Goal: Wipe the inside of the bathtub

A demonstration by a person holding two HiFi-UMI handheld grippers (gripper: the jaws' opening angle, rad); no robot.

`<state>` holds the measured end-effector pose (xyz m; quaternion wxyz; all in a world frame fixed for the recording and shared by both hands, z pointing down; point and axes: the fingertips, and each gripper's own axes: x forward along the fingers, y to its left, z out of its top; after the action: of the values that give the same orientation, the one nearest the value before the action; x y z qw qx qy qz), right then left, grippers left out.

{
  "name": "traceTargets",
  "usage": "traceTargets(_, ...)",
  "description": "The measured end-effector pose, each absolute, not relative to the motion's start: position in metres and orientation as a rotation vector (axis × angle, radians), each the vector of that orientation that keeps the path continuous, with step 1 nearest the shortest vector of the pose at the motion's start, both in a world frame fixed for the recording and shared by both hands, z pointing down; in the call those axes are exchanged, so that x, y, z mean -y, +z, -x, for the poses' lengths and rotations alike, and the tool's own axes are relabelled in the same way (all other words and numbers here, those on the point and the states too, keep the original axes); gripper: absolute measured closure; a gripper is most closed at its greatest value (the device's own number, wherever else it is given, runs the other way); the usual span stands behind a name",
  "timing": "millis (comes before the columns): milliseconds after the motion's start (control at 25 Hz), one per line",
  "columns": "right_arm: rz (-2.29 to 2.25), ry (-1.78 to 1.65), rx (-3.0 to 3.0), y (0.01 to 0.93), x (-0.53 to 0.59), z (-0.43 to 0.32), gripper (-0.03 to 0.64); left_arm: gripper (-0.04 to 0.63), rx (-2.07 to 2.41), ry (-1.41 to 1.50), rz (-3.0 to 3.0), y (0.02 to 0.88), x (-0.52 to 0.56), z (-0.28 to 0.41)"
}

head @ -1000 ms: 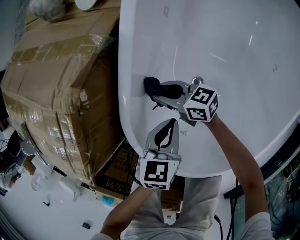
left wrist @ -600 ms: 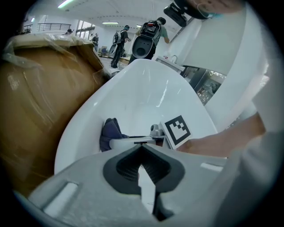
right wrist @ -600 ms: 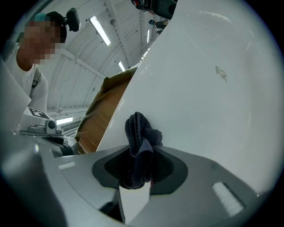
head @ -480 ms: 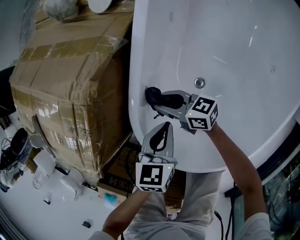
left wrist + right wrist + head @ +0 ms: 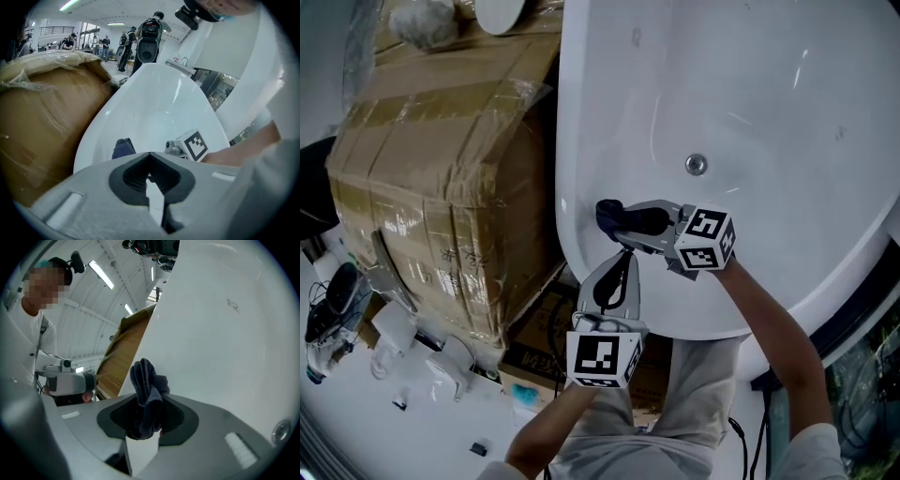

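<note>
since the wipe is on the left inner wall of the white glossy bathtub (image 5: 750, 94), doing it well means pressing the dark blue bunched cloth (image 5: 146, 380) flat to the enamel. it should be drawn in overlapping passes, and the hard jaw tips should never scrape the surface. the right gripper (image 5: 623, 223) is clamped tight on that cloth. its jaws pinch the lower folds between the dark pads, and a tuft stands out beyond the tips toward the tub wall. the cloth sits just inside the left rim at the near end of the tub and seems to touch the wall. the round metal fitting (image 5: 697, 165) lies to its right and a little farther off. the wall curves steeply there, so i judge the wrist should roll to follow it. the grip needs to be firm, as only a small bite of fabric is held.

the right forearm (image 5: 769, 328) reaches in from the near right over the near rim. that gripper lies almost level and points left, with its marker cube on the right. the left gripper (image 5: 622, 267) is empty, its jaws closed tip to tip with nothing between them. it hovers over the near rim, just near of the cloth, pointing toward the far end. a brown cardboard box wrapped in clear film (image 5: 441, 169) stands outside the tub on the left.
</note>
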<state>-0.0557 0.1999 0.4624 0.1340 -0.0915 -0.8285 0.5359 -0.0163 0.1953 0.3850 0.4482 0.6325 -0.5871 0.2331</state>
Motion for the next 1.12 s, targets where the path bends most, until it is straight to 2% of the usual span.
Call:
traceTargets(560, -0.303, 1.4, 2.235, 0.569, -0.117, -0.035, 0.494, 0.597, 1.417, 0.588, -1.604, 0.402, -0.174, -0.012)
traceTargets(1120, -0.284, 1.223, 2.06, 0.69, -0.129, -0.034, 0.492, 0.597, 1.411, 0.612, -1.572, 0.444, -0.165, 0.004)
